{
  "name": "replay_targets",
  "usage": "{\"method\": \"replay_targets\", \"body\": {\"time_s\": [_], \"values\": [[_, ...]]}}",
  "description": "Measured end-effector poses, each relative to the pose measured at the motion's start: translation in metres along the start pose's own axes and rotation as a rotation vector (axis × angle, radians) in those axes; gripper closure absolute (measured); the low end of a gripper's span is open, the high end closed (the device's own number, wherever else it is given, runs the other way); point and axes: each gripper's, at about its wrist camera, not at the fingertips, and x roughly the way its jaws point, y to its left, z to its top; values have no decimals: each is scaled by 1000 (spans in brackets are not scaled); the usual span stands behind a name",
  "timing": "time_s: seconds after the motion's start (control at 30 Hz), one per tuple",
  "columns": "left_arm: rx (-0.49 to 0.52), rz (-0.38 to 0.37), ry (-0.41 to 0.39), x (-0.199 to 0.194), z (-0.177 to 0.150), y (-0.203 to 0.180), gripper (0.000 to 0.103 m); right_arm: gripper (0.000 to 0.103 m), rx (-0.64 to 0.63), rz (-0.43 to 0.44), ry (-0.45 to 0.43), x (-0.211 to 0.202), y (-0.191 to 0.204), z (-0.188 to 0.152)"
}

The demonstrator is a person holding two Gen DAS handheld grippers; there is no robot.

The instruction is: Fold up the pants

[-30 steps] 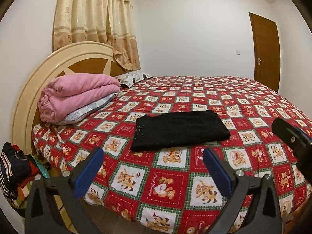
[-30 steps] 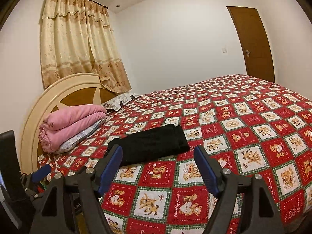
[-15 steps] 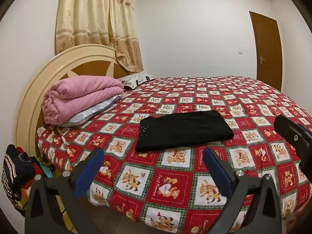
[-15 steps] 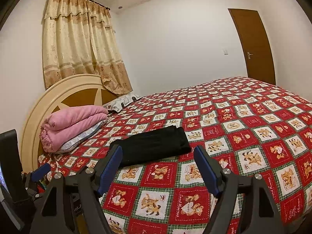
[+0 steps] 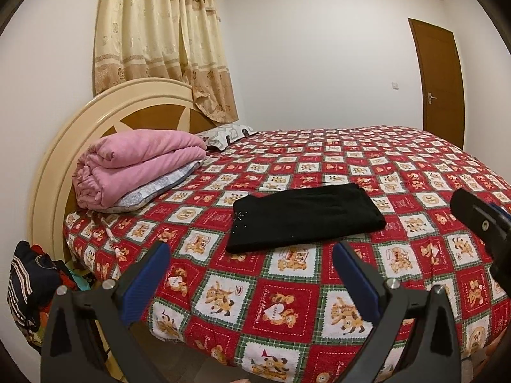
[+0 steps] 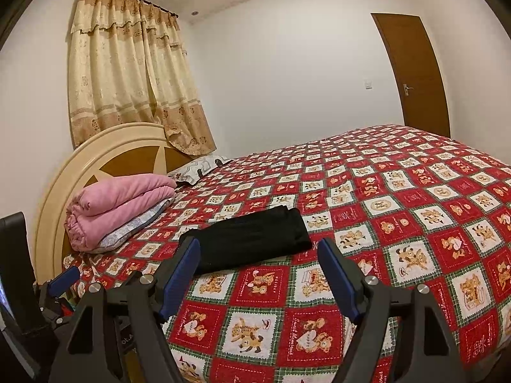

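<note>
Patchwork bedspread (image 5: 287, 293), flat black pants (image 5: 303, 217)

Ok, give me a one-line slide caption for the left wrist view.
Folded black pants lie flat on the teddy-bear bedspread, beyond the empty left gripper with its jaws wide apart.

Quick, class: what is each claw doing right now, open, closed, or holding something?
Left claw: open, holding nothing.
Right claw: open, holding nothing; the pants lie folded on the bed.

I note a bedspread (image 5: 319, 312) in red bear-print squares. At its headboard (image 5: 64, 146) end lies a folded pink blanket (image 5: 134, 162); beyond it a patterned pillow (image 5: 223, 134). Cream curtain (image 5: 159, 41) behind the headboard; brown door (image 5: 440, 83) opposite.
</note>
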Motion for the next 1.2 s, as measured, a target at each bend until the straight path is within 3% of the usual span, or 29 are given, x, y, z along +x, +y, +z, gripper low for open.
{"method": "replay_targets", "body": {"time_s": [0.77,0.93,1.2], "values": [[6,-21,-4,1,2,-4,0,25,7,-6,2,1,-1,-1],[-24,-68,16,4,2,-2,0,25,19,-11,6,2,-2,-3],[0,-35,-1,4,3,-5,0,25,29,-17,7,3,-4,-2]]}}
